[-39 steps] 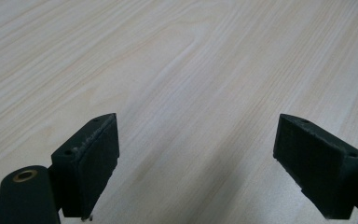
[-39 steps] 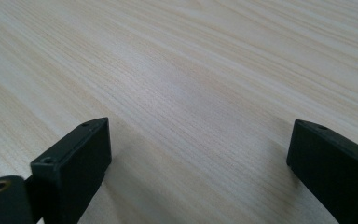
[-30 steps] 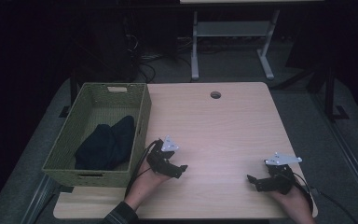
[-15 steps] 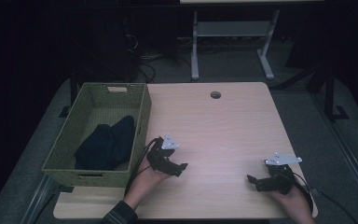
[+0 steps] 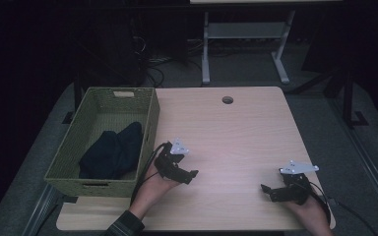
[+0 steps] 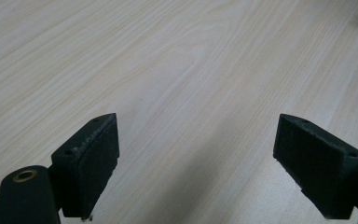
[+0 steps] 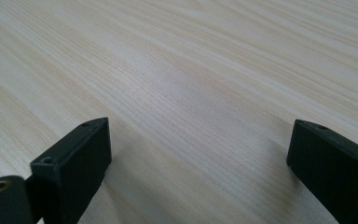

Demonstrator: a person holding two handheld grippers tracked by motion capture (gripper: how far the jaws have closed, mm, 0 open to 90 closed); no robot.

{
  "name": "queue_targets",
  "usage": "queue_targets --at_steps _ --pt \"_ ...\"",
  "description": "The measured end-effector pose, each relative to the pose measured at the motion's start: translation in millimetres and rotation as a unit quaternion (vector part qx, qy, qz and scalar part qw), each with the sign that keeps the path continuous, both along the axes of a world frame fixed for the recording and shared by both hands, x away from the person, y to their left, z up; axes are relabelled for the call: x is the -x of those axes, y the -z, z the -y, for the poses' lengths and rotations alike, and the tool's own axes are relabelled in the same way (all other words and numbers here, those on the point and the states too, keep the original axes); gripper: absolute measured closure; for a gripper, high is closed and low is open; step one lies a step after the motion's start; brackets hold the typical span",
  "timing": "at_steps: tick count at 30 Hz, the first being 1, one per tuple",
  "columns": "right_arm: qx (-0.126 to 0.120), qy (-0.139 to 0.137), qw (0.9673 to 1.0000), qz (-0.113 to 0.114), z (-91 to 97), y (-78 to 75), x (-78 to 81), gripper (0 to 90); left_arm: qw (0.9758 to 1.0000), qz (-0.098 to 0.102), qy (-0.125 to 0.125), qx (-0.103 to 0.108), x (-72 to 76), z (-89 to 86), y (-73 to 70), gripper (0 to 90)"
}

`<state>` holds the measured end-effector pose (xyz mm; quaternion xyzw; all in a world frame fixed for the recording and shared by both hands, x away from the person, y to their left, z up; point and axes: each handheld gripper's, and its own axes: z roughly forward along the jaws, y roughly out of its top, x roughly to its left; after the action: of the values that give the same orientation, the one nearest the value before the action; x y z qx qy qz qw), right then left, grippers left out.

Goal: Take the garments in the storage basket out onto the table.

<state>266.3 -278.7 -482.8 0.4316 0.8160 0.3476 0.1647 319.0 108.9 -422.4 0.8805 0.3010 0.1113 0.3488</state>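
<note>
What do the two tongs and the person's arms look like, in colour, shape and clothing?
The left tongs and the right tongs are black, each topped by a grey three-cornered plate. Each has two blocky black jaws with small holes; a brass-coloured ring shows beside one jaw in each gripper view. A black cable trails from the left tongs. The left arm wears a striped sleeve.

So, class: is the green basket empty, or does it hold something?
Not empty. The basket holds a crumpled dark cloth lying on its floor.
</note>
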Motion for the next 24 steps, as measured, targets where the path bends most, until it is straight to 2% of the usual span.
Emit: queue_targets --at_steps 14,18,24 --pt "0.0 0.0 1.0 0.0 0.0 0.0 0.0 5.9 0.9998 -0.019 0.009 0.0 -2.6 1.1 -9.1 13.9" --pt "0.0 0.001 1.0 -0.001 0.0 0.0 0.1 5.9 0.9997 -0.02 0.009 0.007 -4.2 0.1 -12.3 14.1" --pt "0.0 0.001 1.0 -0.001 -0.1 0.0 0.1 5.9 0.9997 -0.019 0.012 0.005 -5.3 -0.6 -18.0 14.1"
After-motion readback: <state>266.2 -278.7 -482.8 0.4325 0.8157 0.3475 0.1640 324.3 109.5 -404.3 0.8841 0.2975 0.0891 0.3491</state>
